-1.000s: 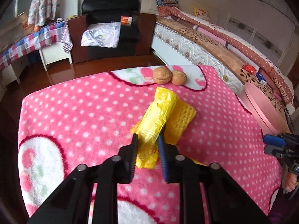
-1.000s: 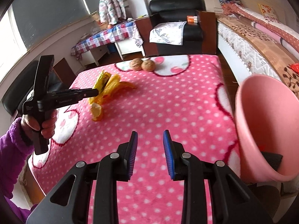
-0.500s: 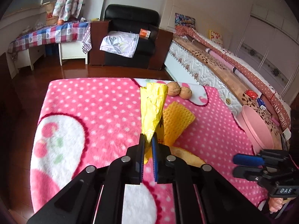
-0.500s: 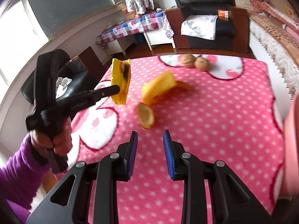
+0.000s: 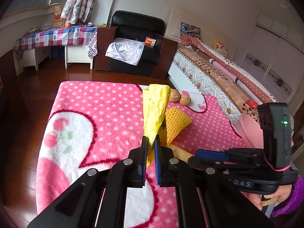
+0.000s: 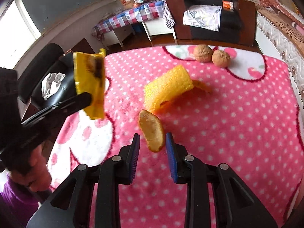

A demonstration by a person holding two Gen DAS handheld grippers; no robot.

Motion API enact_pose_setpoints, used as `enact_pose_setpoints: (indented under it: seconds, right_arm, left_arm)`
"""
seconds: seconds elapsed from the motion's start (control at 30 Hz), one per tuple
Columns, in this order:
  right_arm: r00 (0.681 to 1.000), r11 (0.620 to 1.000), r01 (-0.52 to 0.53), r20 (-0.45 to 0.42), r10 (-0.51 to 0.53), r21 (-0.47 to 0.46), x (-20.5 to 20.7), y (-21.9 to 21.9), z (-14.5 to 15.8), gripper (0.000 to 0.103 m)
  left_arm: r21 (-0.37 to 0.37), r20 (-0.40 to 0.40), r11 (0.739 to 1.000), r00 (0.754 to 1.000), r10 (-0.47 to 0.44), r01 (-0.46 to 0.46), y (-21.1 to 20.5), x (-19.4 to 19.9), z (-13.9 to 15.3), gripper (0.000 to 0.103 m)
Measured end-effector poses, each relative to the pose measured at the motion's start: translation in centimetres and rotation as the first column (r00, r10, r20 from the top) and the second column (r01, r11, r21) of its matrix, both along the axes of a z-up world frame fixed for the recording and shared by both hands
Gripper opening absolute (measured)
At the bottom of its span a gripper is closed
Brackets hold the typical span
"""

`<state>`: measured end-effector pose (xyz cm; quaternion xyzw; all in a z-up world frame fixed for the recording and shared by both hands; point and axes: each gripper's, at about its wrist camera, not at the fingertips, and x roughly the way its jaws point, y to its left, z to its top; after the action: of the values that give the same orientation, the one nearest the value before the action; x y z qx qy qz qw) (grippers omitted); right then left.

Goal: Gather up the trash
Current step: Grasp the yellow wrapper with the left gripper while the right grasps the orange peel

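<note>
My left gripper (image 5: pixel 150 142) is shut on the lower end of a crumpled yellow wrapper (image 5: pixel 155 110), held up off the pink dotted blanket (image 5: pixel 95 110). In the right wrist view the same wrapper (image 6: pixel 91 83) hangs in the air at the left. My right gripper (image 6: pixel 153 140) is open low over the blanket, with an orange peel (image 6: pixel 152 134) lying between its fingers, and the pads are not pressing it. A yellow foam net (image 6: pixel 167 87) lies just beyond the peel. Two walnuts (image 6: pixel 203 53) sit at the blanket's far edge.
A pink bin (image 5: pixel 248 131) stands off the blanket's right side, beside the bed (image 5: pixel 218 76). A second bit of peel (image 6: pixel 201 84) shows behind the foam net. A black armchair (image 5: pixel 136 43) and a checked table (image 5: pixel 57 38) stand beyond. A black stool (image 6: pixel 47 79) is at the left.
The left gripper shut on the yellow wrapper and lifted it off the blanket. The right gripper swung left from the pink bin and came down around the orange peel.
</note>
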<state>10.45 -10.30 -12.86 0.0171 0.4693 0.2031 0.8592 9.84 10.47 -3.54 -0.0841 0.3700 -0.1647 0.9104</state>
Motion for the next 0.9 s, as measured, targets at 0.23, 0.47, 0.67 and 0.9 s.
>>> enact_pose_setpoints:
  seconds: [0.23,0.47,0.67,0.9]
  right_arm:
    - [1.0,1.0,0.019,-0.001,-0.019,-0.017,1.0,0.2,-0.7,0.029]
    - [1.0,0.999,0.02,-0.01,-0.021,-0.048,1.3,0.4,-1.3,0.014]
    - [0.999,0.999,0.035,-0.009,-0.035,-0.041,1.1,-0.5,-1.3,0.006]
    - [0.998,0.998,0.062,0.008,-0.062,-0.014,-0.1,-2.8,-0.5,0.005]
  left_arm:
    - [-0.007,-0.016,1.0,1.0,0.022,-0.022,0.5,-0.8,-0.1,0.006]
    - [-0.021,-0.034,0.999,0.998,0.046,-0.047,0.8,-1.4,-0.3,0.006]
    - [-0.022,-0.04,0.998,0.998,0.052,-0.053,0.4,-1.8,-0.2,0.006]
    - [-0.029,-0.044,0.998,0.998,0.049,-0.051,0.0,-2.0,-0.2,0.006]
